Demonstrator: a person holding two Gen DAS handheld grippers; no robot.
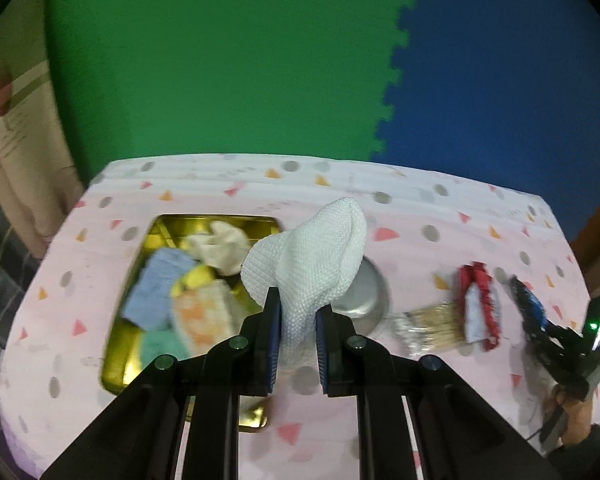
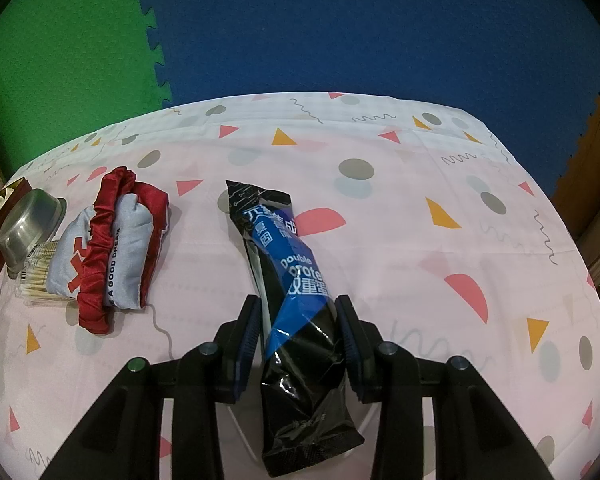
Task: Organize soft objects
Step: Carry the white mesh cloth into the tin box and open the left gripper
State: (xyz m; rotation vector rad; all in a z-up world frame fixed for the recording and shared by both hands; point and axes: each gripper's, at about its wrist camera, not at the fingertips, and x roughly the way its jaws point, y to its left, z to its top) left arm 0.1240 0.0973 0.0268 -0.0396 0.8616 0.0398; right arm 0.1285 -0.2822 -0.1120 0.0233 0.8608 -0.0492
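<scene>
My left gripper (image 1: 298, 304) is shut on a white waffle-weave cloth (image 1: 312, 256), which stands up from the pads above the table. Just left of it lies a gold tin tray (image 1: 116, 360) with several soft pieces in it: a blue cloth (image 1: 152, 288), a cream cloth (image 1: 220, 244) and an orange-and-white one (image 1: 200, 316). My right gripper (image 2: 296, 308) is shut on a black-and-blue snack packet (image 2: 300, 272), its pads at the packet's sides. A red-and-grey fabric pouch (image 2: 112, 248) lies to the left of it.
An upturned metal bowl (image 1: 364, 296) sits behind the white cloth, with a clear box of cotton swabs (image 1: 424, 328) beside it. A pink patterned cloth covers the table (image 2: 420, 220). Green and blue foam mats lie beyond its far edge. A hand (image 1: 568, 412) holds the right gripper.
</scene>
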